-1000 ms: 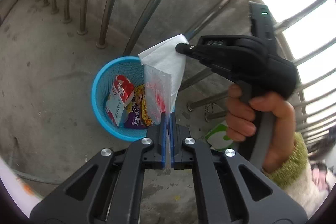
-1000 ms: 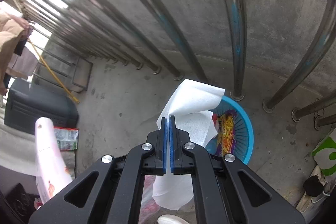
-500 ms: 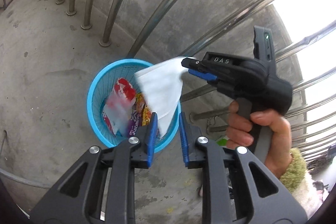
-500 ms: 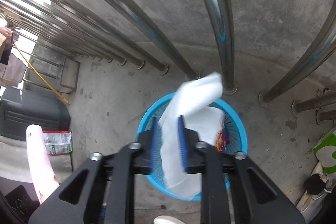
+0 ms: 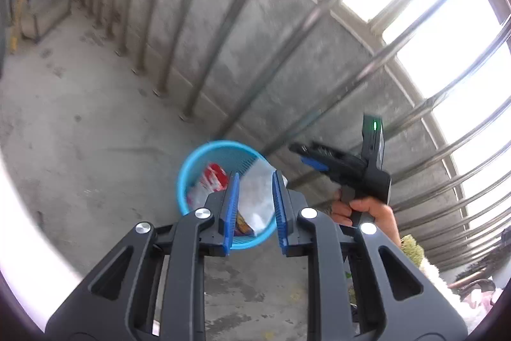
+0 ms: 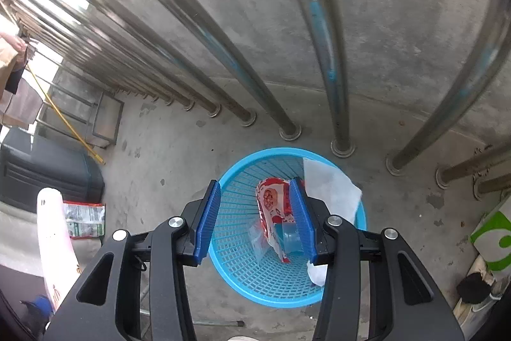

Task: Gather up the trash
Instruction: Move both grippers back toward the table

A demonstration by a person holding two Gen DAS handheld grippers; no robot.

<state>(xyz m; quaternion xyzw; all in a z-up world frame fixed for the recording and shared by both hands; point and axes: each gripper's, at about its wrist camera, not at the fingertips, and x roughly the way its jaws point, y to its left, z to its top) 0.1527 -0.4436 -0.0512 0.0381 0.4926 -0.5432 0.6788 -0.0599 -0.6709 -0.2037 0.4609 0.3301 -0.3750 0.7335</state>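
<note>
A blue mesh trash basket (image 6: 242, 274) stands on the concrete floor by the railing; it also shows in the left wrist view (image 5: 191, 168). Inside lie a red and white wrapper (image 6: 271, 200), other wrappers, and a white tissue (image 6: 332, 187) draped over the far right rim. My right gripper (image 6: 255, 216) is open and empty just above the basket. My left gripper (image 5: 254, 206) is open and empty, above the basket's near side. The right gripper (image 5: 306, 154) shows in the left wrist view to the right of the basket.
Steel railing bars (image 6: 332, 85) and a concrete wall stand right behind the basket. A green and white packet (image 6: 84, 219) lies on the floor at left beside a dark bin (image 6: 48, 165). A green and white bag (image 6: 491, 238) and a shoe (image 6: 472, 293) lie at right.
Both grippers opened. The white tissue and the clear red-printed wrapper dropped into the basket. Both grippers have lifted and drawn back a little.
</note>
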